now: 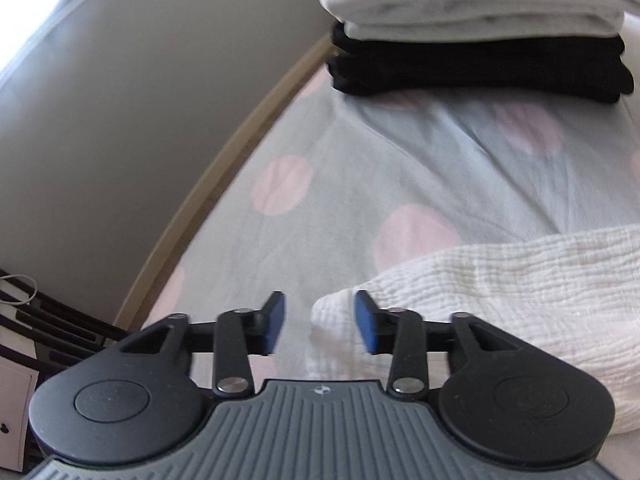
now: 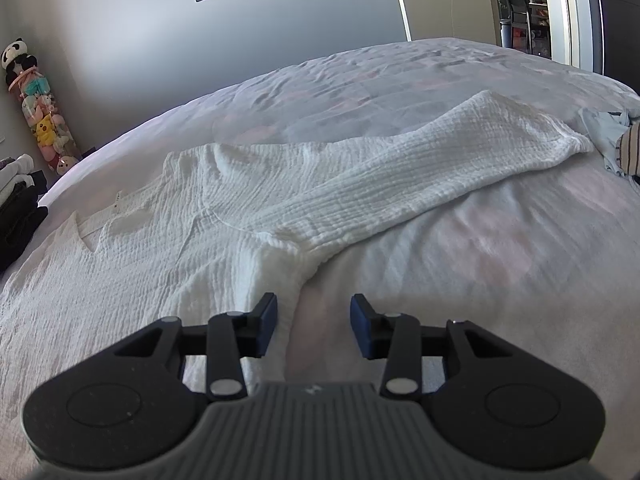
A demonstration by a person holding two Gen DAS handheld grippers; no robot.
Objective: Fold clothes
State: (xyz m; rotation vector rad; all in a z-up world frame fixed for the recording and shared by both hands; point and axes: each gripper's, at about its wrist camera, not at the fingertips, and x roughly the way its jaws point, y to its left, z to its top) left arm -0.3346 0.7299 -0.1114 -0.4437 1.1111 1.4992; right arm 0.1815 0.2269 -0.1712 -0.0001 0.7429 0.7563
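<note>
So there's a white crinkle-textured shirt (image 2: 224, 200) spread out on a bed with a pale blue sheet (image 1: 420, 152) that has big pink dots. In the right wrist view the shirt lies mostly flat across the near left, neckline off to the left, and one long sleeve (image 2: 420, 160) runs out toward the far right, its cuff ending just beside a small heap of other clothes (image 2: 616, 144) at the right edge.

The right gripper (image 2: 313, 328) has its blue pads spread wide, nothing between them. It sits low over the shirt's side edge below the armpit: the left pad is over the fabric, the right pad over bare sheet.

The left gripper (image 1: 320, 322) is also spread apart and empty. A rounded end of the white fabric (image 1: 500, 280) pokes up between its pads, closer to the right one; I can't tell whether it actually touches.

Far ahead of the left gripper, near the wall, there's a stack of folded clothes (image 1: 476, 32), black ones at the bottom, white ones on top. In the far left corner of the right view stands a tall tube of plush toys (image 2: 40, 112) with a panda on top.
</note>
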